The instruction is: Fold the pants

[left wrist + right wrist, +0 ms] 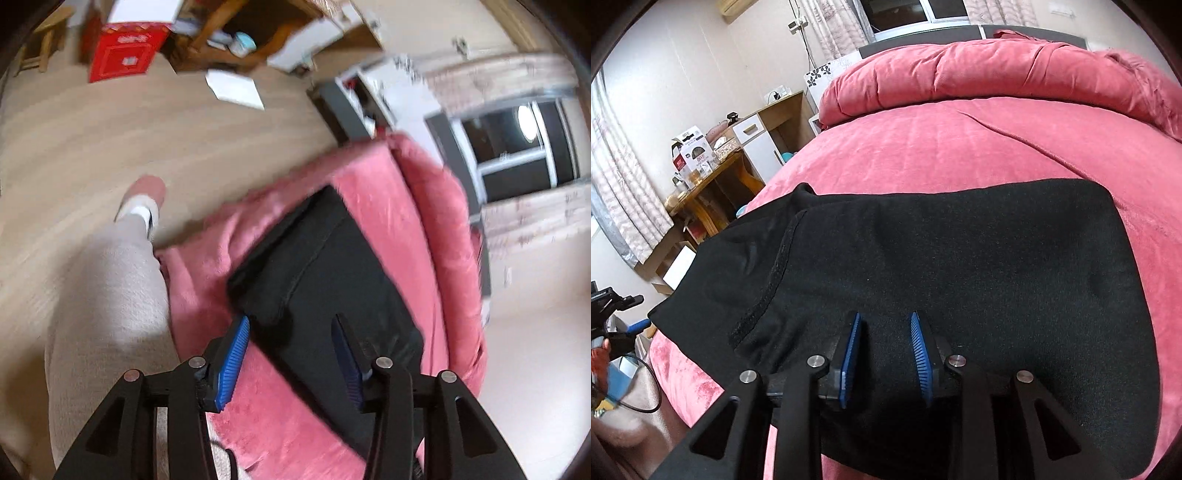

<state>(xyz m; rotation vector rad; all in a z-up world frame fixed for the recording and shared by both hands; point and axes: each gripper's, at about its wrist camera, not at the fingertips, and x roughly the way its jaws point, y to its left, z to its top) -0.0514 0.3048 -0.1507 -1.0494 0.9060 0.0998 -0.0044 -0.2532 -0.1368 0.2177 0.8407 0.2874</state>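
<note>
Broadly, the black pants (pixel 942 266) lie folded flat on the pink bed (pixel 923 147), close to its near edge. In the right wrist view their long axis runs left to right. The left end, with a stitched seam (pixel 772 273), reaches the bed's left edge. The right end stops short of the right side, leaving a strip of pink cover. Beyond the far edge of the pants the bed is open up to the rolled pink duvet (pixel 997 70). The right gripper (pixel 886 336) hangs over the near middle of the pants, fingers parted with only a narrow gap, clasping nothing. The left gripper (pixel 291 332) sits over a near corner of the pants, fingers spread wide and released. Left of that, a person's leg (pixel 110 288) stands on the wooden floor (pixel 92 140) just beside the bed's edge.
</note>
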